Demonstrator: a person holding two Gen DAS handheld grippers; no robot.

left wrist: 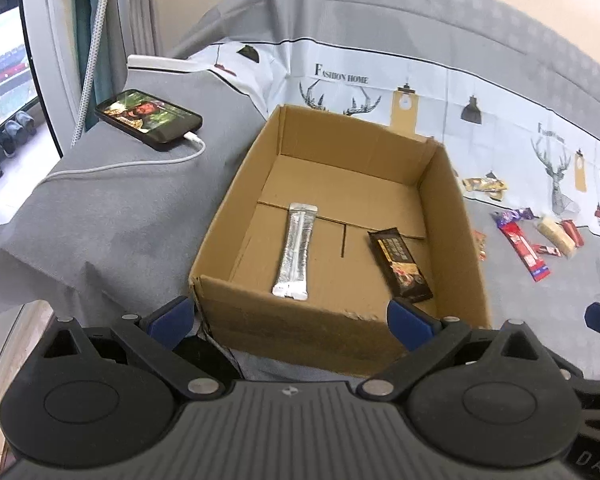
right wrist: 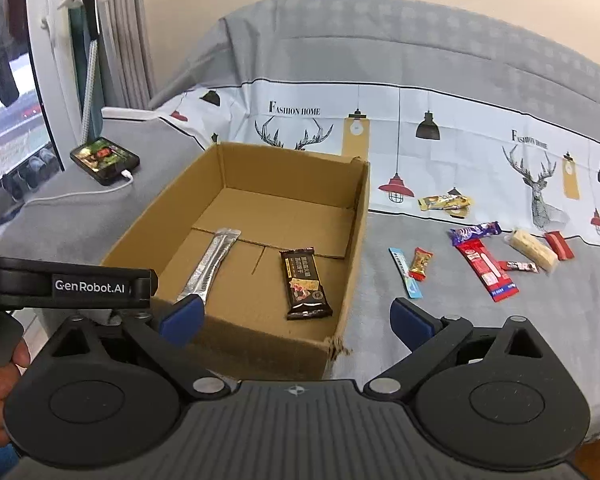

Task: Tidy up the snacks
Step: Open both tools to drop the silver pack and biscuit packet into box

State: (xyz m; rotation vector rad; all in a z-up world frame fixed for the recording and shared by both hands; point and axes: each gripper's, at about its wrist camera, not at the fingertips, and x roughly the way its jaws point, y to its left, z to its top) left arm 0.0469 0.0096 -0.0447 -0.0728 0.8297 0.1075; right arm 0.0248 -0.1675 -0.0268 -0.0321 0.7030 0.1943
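At the left edge of the bed (right wrist: 100,216), on grey cloth, a black phone (right wrist: 105,160) lies with a white cable (right wrist: 76,196) plugged in. In the middle stands an open cardboard box (right wrist: 352,248). On its floor lie a long silver foil stick (right wrist: 208,268) and a dark brown bar (right wrist: 305,284). To the right, on a sheet printed "FASHION HOME", loose snacks are scattered: a blue stick (right wrist: 406,274), a red packet (right wrist: 488,270), a pale wafer (right wrist: 534,250). The left gripper (left wrist: 290,318) and right gripper (right wrist: 296,316) both have blue jaws wide apart and empty, before the box's near wall.
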